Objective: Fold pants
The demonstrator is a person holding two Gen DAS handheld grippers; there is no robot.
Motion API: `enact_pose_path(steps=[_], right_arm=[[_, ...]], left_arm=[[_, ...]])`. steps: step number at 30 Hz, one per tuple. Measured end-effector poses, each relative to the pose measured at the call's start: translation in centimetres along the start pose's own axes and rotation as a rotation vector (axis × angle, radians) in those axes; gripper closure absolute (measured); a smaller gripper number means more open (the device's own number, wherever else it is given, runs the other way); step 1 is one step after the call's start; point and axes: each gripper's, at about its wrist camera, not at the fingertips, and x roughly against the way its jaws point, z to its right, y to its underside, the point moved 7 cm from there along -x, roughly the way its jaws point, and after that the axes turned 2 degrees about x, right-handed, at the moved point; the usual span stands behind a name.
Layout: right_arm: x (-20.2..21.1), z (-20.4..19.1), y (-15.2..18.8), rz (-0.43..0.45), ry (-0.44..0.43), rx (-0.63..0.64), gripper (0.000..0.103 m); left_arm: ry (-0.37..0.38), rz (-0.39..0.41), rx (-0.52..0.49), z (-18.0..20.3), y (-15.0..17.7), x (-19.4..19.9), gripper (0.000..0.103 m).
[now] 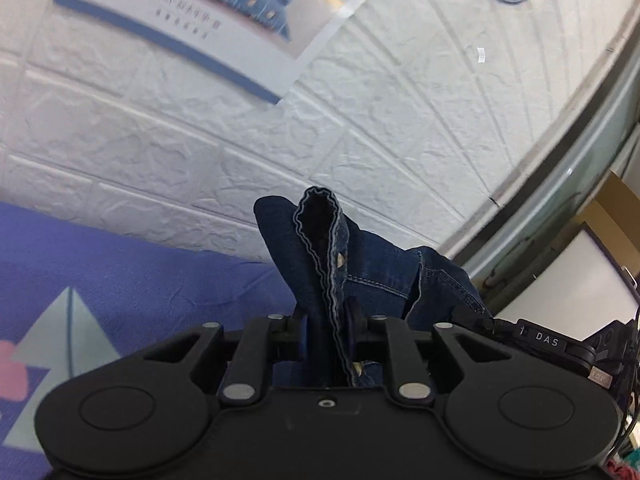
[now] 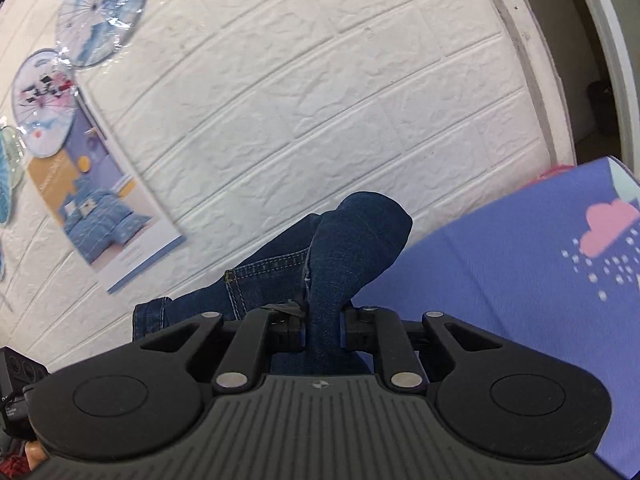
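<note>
The pants (image 1: 360, 264) are dark blue denim with light stitching and rivets. My left gripper (image 1: 326, 330) is shut on a wavy hemmed edge of them, which stands up between its jaws. My right gripper (image 2: 323, 326) is shut on another fold of the same pants (image 2: 352, 236), which bulges up past the jaws. Both grippers hold the denim lifted above the purple patterned sheet (image 1: 140, 280), which also shows in the right wrist view (image 2: 500, 276). The rest of the pants is hidden below the gripper bodies.
A white brick-textured wall (image 1: 400, 120) stands close behind, with a bedding poster (image 1: 192, 24) and round paper decorations (image 2: 100, 4) on it. A grey door frame (image 1: 560, 152) and a box are at the right. A black device labelled DAS (image 1: 548, 340) sits beside the left gripper.
</note>
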Motion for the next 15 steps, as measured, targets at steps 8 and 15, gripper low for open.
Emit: enact_pose_path(steps=[8, 15], right_arm=[[-5.0, 3.9, -1.2, 0.001, 0.027, -0.026, 0.077], [-5.4, 6.7, 0.5, 0.039, 0.209, 0.018, 0.025]], left_arm=[[-0.058, -0.008, -0.011, -2.9, -0.9, -5.1, 0.103], [-0.157, -0.012, -0.114, -4.5, 0.1, -6.1, 0.057]])
